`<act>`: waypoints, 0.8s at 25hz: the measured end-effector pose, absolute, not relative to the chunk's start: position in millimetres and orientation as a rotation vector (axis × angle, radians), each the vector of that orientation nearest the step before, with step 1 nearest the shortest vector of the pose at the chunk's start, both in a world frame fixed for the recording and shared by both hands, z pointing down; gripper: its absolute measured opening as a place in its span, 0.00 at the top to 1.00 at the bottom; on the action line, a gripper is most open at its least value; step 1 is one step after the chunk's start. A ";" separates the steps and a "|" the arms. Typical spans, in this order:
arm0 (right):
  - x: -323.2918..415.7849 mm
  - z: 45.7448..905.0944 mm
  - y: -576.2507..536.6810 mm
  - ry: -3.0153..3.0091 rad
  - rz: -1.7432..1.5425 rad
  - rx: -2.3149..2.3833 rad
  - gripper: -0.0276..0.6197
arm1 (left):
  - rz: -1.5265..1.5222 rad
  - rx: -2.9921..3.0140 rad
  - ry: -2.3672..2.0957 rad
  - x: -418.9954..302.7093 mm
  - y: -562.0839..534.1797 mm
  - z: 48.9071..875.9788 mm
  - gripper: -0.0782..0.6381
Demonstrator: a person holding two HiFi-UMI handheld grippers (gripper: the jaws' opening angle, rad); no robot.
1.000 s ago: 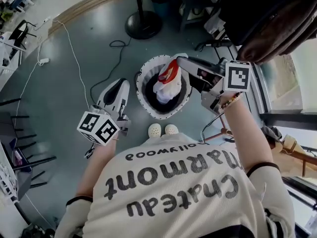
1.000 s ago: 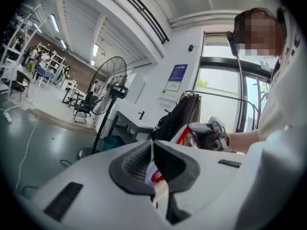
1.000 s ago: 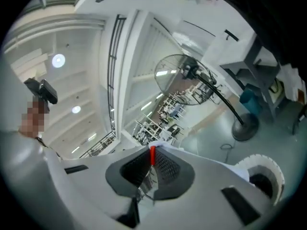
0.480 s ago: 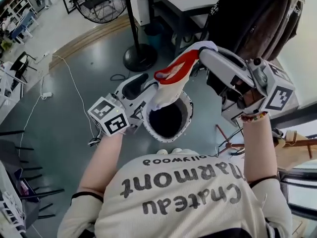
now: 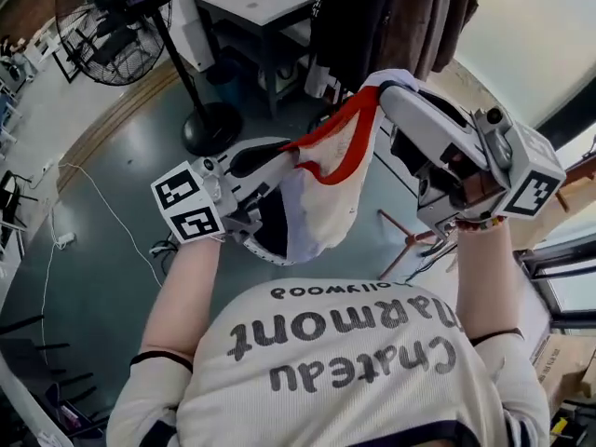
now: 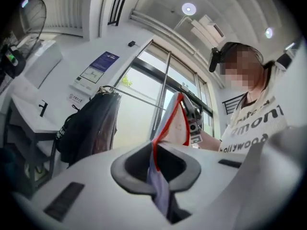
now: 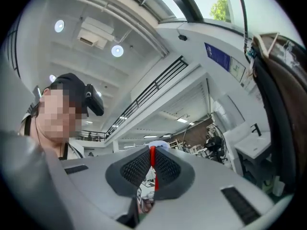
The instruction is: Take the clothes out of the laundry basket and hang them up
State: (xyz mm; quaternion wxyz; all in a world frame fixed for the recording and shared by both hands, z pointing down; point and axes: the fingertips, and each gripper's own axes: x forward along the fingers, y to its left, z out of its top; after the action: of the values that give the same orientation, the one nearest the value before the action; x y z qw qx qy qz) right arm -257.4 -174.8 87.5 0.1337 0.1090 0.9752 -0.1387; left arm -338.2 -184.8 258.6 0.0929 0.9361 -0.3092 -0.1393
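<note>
In midair, the raised right gripper (image 5: 377,88) pinches the garment (image 5: 328,189).

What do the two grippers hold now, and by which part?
One white garment, by its red-trimmed edge. The right gripper is shut on the red trim; the left gripper is closing its jaws on the same edge at another spot.

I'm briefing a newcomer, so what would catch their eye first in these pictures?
A white garment with red trim hangs stretched in mid-air between the grippers: the right gripper pinches its trim, and the left gripper has its fingers closing on the cloth. Dark clothes hang behind, top centre.
</note>
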 end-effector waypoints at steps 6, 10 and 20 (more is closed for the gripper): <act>-164.7 62.1 -156.8 2.776 -0.319 0.142 0.91 | -0.518 2.808 -1.014 -315.5 -178.4 195.0 0.86; -99.7 39.6 -122.5 2.726 -0.233 0.042 0.91 | -0.536 2.926 -1.075 -270.3 -152.7 142.0 0.86; 87.6 4.1 -23.8 2.648 0.014 -0.217 0.90 | -0.616 3.108 -1.060 -98.4 -93.8 41.2 0.86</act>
State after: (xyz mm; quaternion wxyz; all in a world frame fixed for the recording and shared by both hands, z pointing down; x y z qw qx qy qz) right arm 87.6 -23.8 4.1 0.2398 -0.0793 0.9676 0.0050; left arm -98.4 -93.8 41.2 -0.0994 0.9257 -0.3156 -0.1833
